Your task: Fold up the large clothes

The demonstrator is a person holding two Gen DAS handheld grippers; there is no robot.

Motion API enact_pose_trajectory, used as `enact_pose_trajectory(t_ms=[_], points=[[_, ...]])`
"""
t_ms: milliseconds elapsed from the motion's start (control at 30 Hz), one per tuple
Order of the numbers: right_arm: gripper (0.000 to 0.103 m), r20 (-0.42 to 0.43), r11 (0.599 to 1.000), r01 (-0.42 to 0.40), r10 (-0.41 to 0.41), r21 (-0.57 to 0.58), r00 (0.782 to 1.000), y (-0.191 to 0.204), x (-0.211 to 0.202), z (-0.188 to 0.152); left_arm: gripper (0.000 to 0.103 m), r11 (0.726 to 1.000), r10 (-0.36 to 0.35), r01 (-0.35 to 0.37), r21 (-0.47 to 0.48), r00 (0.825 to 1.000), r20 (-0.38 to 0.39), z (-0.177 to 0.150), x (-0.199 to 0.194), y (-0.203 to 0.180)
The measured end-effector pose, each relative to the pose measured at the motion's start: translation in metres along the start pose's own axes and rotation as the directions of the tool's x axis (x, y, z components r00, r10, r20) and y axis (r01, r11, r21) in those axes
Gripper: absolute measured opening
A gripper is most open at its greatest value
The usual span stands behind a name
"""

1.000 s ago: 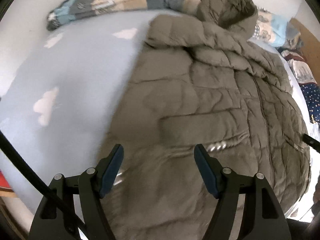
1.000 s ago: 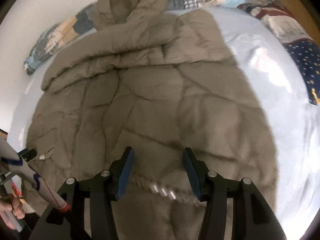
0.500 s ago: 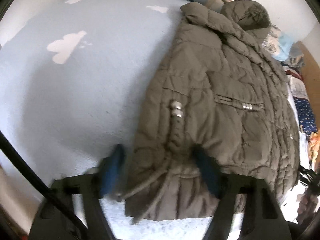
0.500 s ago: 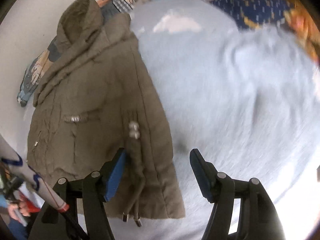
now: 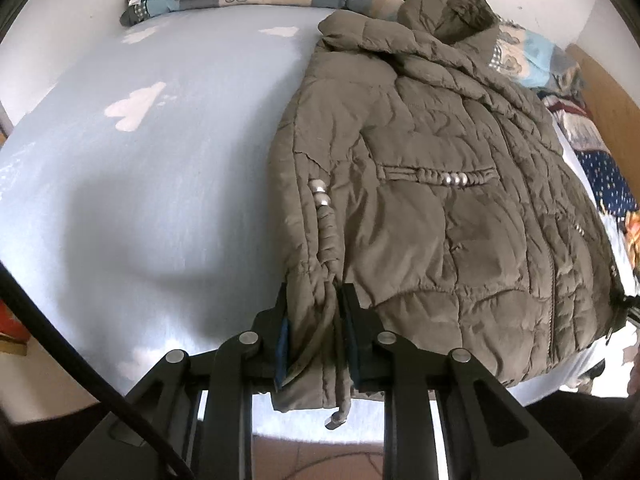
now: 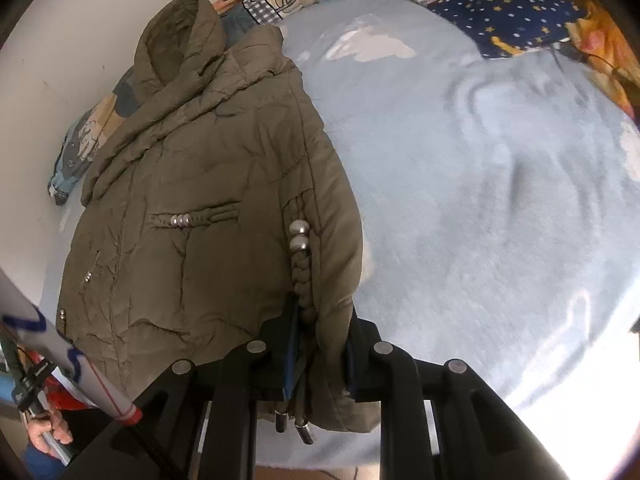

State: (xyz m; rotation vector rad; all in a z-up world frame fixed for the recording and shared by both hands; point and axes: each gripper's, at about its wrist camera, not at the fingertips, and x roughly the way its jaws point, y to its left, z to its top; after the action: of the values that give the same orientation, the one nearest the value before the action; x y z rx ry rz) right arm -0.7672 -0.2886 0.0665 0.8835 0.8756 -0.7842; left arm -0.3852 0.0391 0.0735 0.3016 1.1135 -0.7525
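The olive padded jacket point(image 5: 432, 184) was spread on the pale blue bedsheet point(image 5: 132, 184), hood toward the wall. Its left hem corner was pinched in the clenched left gripper point(image 5: 314, 332), and the opposite hem corner was clamped in the right gripper point(image 6: 320, 344), probably so the hem could be carried toward the collar. The sleeves could not be made out, and the hem under each grip was hidden.

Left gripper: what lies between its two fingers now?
The bottom hem of the olive puffer jacket, with its braided drawcord, is pinched between the fingers of the left gripper. The left wrist view shows this.
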Motion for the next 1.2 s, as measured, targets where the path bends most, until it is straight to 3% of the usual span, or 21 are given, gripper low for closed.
enact_pose_trajectory(t_ms=[67,133,167,200,233,300,400,433,500,633,767,833,900,967,1067,1133,1200], points=[[0.020,-0.005,1.000,0.017,-0.017,-0.001,1.000,-0.002,-0.004,-0.003,0.023,1.000,0.016,-0.016,0.008,1.000,0.010,0.000,-0.002,0.000],[0.026,-0.006,0.999,0.024,-0.024,0.022,1.000,-0.005,-0.005,-0.003,0.032,0.999,0.047,-0.047,0.010,0.998,0.039,0.008,-0.006,0.002],[0.029,-0.003,0.999,0.043,-0.043,0.030,0.999,-0.006,-0.005,-0.002,0.044,0.997,0.071,-0.072,0.015,0.996,0.058,0.011,-0.009,0.002],[0.039,-0.004,0.997,0.068,-0.068,0.031,0.998,-0.006,-0.005,0.000,0.051,0.994,0.103,-0.105,0.024,0.990,0.096,0.016,-0.017,0.000],[0.054,-0.001,0.994,0.101,-0.101,0.029,0.995,-0.006,-0.007,0.004,0.052,0.992,0.120,-0.126,0.032,0.983,0.137,0.020,-0.024,-0.002],[0.064,0.067,0.984,0.178,-0.179,0.024,0.981,-0.002,-0.021,0.008,0.055,0.987,0.134,-0.148,0.056,0.971,0.198,0.029,-0.036,-0.008],[0.065,0.179,0.964,0.267,-0.266,0.017,0.947,0.008,-0.041,0.011,0.064,0.985,0.110,-0.139,0.103,0.963,0.247,0.038,-0.047,-0.024],[0.065,0.216,0.963,0.268,-0.264,0.008,0.940,0.014,-0.046,0.012,0.065,0.983,0.092,-0.127,0.132,0.965,0.246,0.044,-0.045,-0.034],[0.065,0.241,0.977,0.208,-0.194,-0.036,0.951,0.028,-0.045,0.019,0.065,0.978,0.078,-0.121,0.169,0.968,0.240,0.052,-0.038,-0.053],[0.065,0.164,0.984,0.105,-0.080,-0.147,0.983,0.067,-0.017,0.024,0.065,0.968,0.048,-0.079,0.239,0.990,0.134,0.051,-0.004,-0.085],[0.065,0.028,0.966,0.115,-0.111,-0.234,0.993,0.095,0.030,0.022,0.065,0.959,0.108,-0.105,0.262,0.994,0.004,0.044,0.038,-0.096],[0.065,-0.008,0.955,0.145,-0.153,-0.258,0.988,0.102,0.045,0.020,0.065,0.955,0.115,-0.117,0.272,0.993,0.024,0.047,0.035,-0.102],[0.064,0.011,0.950,0.159,-0.162,-0.269,0.987,0.108,0.043,0.021,0.065,0.959,0.077,-0.090,0.270,0.995,0.059,0.057,0.023,-0.107],[0.061,0.058,0.958,0.120,-0.108,-0.261,0.992,0.115,0.030,0.026,0.065,0.956,0.077,-0.104,0.273,0.991,0.108,0.069,0.015,-0.112],[0.061,0.178,0.963,0.102,-0.059,-0.249,0.982,0.125,0.008,0.044,0.065,0.950,0.081,-0.128,0.285,0.982,0.172,0.101,0.008,-0.124],[0.046,0.225,0.967,0.087,-0.032,-0.240,0.974,0.131,0.001,0.058,0.065,0.949,0.080,-0.136,0.284,0.977,0.199,0.126,0.007,-0.134],[0.038,0.237,0.971,0.046,0.011,-0.235,0.971,0.139,-0.001,0.074,0.065,0.951,0.066,-0.128,0.282,0.973,0.220,0.155,0.009,-0.142]])
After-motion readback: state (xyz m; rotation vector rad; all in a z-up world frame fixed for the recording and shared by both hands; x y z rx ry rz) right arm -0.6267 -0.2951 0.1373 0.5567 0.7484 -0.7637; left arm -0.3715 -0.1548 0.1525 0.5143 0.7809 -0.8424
